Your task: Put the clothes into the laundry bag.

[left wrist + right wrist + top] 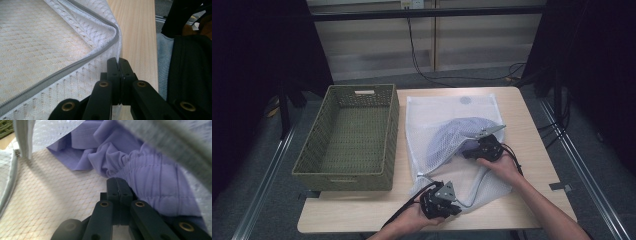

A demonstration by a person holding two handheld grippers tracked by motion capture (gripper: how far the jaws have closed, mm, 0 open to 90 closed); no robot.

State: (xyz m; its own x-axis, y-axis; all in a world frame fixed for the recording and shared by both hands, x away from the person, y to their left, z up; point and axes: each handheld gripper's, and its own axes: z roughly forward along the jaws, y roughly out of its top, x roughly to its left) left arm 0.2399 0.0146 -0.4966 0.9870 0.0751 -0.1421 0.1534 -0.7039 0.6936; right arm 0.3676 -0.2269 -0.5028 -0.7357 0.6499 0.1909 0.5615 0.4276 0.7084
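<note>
A pale wooden table (532, 150) stands on a grey carpeted floor (262, 165), with black curtains (257, 45) hanging at both sides and a light panelled wall (377, 40) behind, down which a black cable (414, 50) runs. On the table's left edge, around 9 o'clock from its middle, sits an olive woven basket (347, 137). Just beside it, filling the centre, lies a white mesh bag (437, 117) with a grey zipper (62, 71) along its edge. Inside the bag, toward its 3 o'clock side, a lilac garment (155, 182) lies bunched up. The right gripper (119, 182) is pushed into the bag's opening, jaws closed together, their tips against the gathered lilac cloth; I cannot tell whether any fabric is pinched between them. The left gripper (118, 62) sits at the bag's 6 o'clock corner near the table's front edge, jaws also pressed together, right at the mesh hem by the zipper, whether clamping it I cannot tell. A person's hands (507, 167) hold both tools from the near side.
</note>
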